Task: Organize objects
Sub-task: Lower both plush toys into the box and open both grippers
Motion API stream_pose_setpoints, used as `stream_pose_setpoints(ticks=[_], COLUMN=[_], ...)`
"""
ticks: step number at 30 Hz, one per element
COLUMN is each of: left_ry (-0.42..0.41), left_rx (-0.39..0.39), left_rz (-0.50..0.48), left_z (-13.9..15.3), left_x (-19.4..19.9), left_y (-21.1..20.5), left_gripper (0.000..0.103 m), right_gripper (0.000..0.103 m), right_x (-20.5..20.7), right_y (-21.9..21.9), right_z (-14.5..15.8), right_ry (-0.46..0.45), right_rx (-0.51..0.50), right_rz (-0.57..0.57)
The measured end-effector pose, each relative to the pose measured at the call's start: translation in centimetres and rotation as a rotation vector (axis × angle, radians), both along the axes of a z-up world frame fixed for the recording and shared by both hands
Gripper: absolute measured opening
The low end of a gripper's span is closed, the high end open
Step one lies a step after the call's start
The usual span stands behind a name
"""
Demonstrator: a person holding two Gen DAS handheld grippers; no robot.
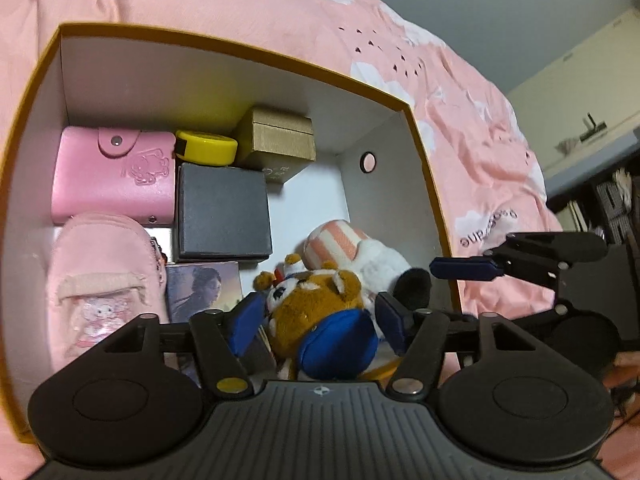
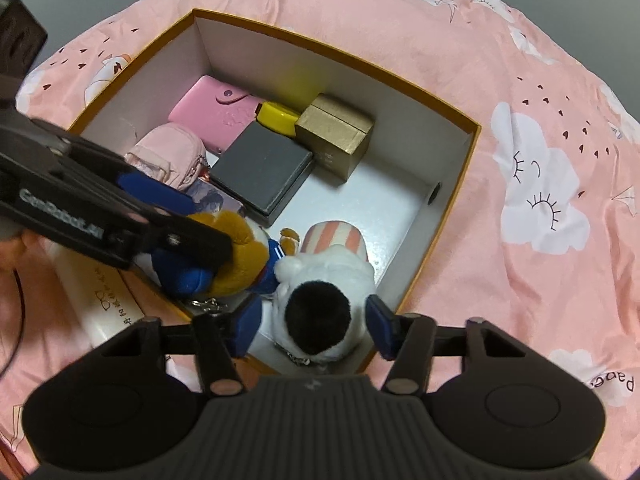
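An orange-rimmed cardboard box [image 1: 424,152] [image 2: 468,160] lies on a pink bedspread. In it are a pink wallet [image 1: 114,174], a yellow tape measure [image 1: 208,148], a gold box [image 1: 278,144], a grey box [image 1: 222,212], a pink pouch [image 1: 100,280] and a picture card [image 1: 204,290]. My left gripper [image 1: 316,320] straddles a brown plush with a blue outfit [image 1: 320,320] [image 2: 236,256], its pads close beside it. My right gripper [image 2: 316,324] is open around a white plush with a black top and striped part [image 2: 320,280] [image 1: 360,252], with gaps at both pads.
A white tube [image 2: 100,300] lies outside the box's near wall on the bedspread [image 2: 520,80]. Dark shelving [image 1: 600,208] and a pale cabinet stand beyond the bed at the right. The box floor near its right wall [image 2: 384,200] is bare.
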State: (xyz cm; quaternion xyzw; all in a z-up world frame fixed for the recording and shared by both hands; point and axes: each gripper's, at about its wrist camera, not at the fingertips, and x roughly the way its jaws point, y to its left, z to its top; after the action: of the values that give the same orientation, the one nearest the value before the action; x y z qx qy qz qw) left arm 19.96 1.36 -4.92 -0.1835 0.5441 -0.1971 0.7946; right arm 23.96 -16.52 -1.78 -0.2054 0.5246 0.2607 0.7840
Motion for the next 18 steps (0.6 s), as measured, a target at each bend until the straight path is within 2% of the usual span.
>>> stream_pose_setpoints(ticks=[5,8,13,18], left_ry=[0.091,0.124,0.161,0.161], left_rx=[-0.022,-0.065,-0.104,-0.078], left_rz=[-0.007,0.023,0.056,0.033], left_z=[-0.7,-1.4,-2.4,-2.8], left_x=[0.1,0.2,0.5,0.7], left_y=[0.1,0.2,-0.1,-0.7], left_gripper=[0.064,0.060,0.058,0.058], right_gripper=[0.048,0.039,0.035,0.035], right_x=[0.0,0.2,0.3,0.5], right_y=[0.0,0.0,0.0,0.1], right_z=[-0.6,-1.1,-1.4,-1.6], right_ry=[0.015,0.032,0.049,0.071], right_rx=[-0.012,-0.018,-0.021,-0.006], right_rz=[-0.008,-0.018,-0.036,-0.049])
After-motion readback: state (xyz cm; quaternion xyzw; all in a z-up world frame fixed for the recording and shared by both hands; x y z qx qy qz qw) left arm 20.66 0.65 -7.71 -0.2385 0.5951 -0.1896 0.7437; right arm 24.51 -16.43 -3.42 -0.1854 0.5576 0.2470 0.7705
